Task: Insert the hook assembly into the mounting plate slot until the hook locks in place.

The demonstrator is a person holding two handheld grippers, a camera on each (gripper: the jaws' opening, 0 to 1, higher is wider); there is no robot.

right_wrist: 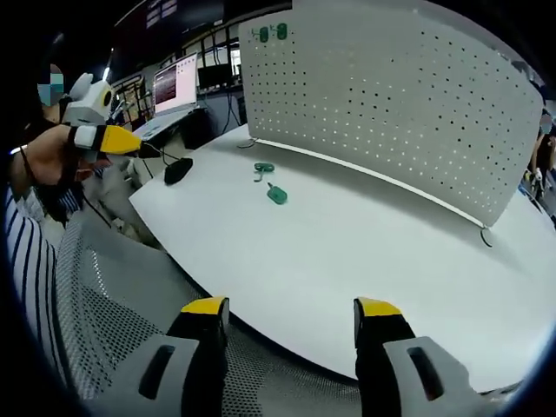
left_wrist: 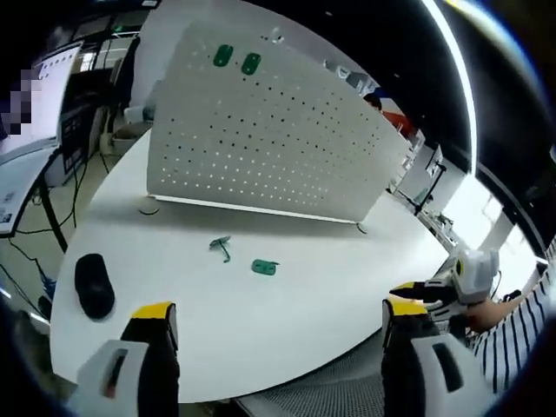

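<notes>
Your left gripper [left_wrist: 274, 323] and right gripper [right_wrist: 291, 317] both hover with jaws wide and empty over the white worktop [left_wrist: 287, 295], where the green hook assembly [left_wrist: 221, 247] lies just beside the green mounting plate [left_wrist: 264, 267], before the pegboard [left_wrist: 269, 130].

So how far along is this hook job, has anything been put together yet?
Nothing looks done yet. The green hook and the green mounting plate lie apart on the white table, in front of the pegboard. Nothing is in hand: the left tool and right tool both stand open, back near the table's edge. Left: picking up both parts and sliding the hook in until it locks.
</notes>
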